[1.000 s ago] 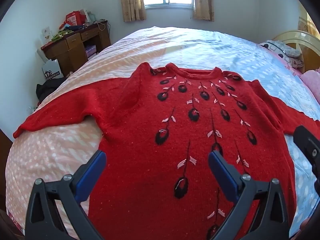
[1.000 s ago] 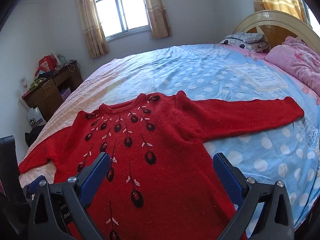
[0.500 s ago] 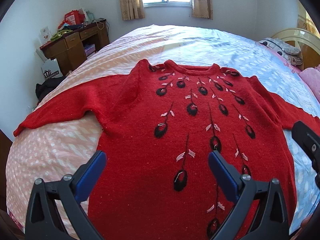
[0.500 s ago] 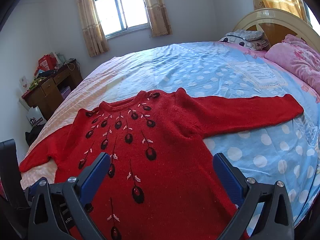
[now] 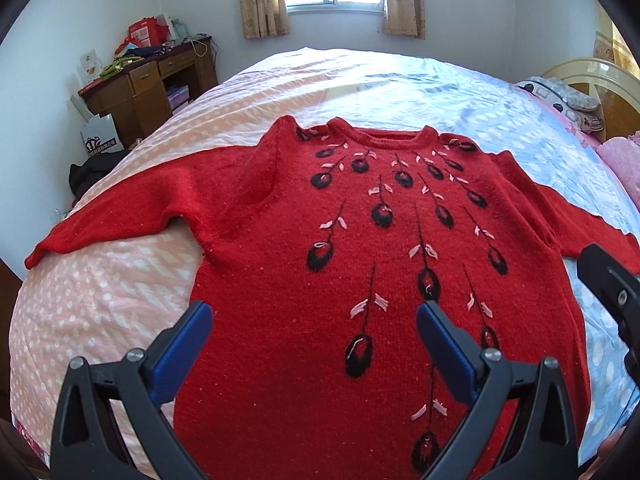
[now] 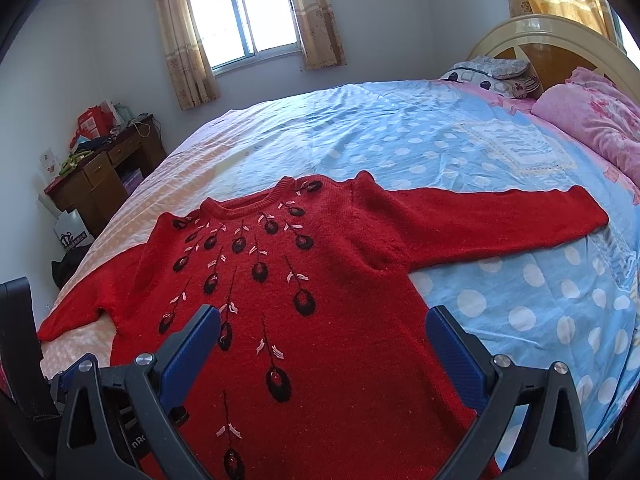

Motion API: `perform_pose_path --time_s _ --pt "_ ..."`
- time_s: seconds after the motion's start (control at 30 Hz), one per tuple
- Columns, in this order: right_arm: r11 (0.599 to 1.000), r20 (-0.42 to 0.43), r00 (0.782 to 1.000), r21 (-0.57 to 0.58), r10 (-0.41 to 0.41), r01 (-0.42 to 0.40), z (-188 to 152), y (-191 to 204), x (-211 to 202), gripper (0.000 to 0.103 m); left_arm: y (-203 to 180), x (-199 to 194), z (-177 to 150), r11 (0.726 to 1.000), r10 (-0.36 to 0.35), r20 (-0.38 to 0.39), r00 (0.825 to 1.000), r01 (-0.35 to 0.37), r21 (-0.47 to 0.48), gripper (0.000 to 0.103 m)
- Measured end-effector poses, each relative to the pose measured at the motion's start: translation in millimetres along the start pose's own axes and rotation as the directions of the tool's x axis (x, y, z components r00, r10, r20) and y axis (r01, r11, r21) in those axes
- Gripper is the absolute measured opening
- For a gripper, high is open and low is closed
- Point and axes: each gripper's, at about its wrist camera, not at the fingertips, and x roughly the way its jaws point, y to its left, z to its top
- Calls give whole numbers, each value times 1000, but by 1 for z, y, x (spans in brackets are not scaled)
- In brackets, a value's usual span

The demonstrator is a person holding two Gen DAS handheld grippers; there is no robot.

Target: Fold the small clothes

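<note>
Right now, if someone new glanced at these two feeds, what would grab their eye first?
The red sweater with black and pink embroidery, spread flat and face up across the bed, both sleeves stretched out sideways. Next, the open left gripper and right gripper, blue fingers apart above its lower body, holding nothing. Behind, a cluttered wooden desk by the window.

Home bedroom; bed (image 6: 400, 132), curtained window (image 6: 244, 16), desk (image 5: 148, 88)
</note>
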Motion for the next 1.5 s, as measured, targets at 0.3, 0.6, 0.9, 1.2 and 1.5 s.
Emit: perform_pose_path --time_s 0.3,0.6,0.9,1.2,1.5 --pt "1000 -3 1000 4 0 0 1 -2 0 102 -2 0 -1 1000 -2 -2 1000 2 1 103" --pt "1000 -7 1000 7 2 -2 0 -4 0 102 -2 2 -1 1000 -12 -10 1000 12 -3 103" --pt "1000 -14 1000 9 3 -3 -1 -3 3 102 -3 2 -2 1000 -12 -12 1000 12 -1 103" --pt "1000 -15 1000 9 3 -3 -1 -3 3 102 -3 3 -3 1000 -12 -14 1000 12 3 103" --pt "1000 -18 1000 7 2 -2 -2 -2 5 102 -4 5 -3 1000 -15 -18 1000 15 3 103"
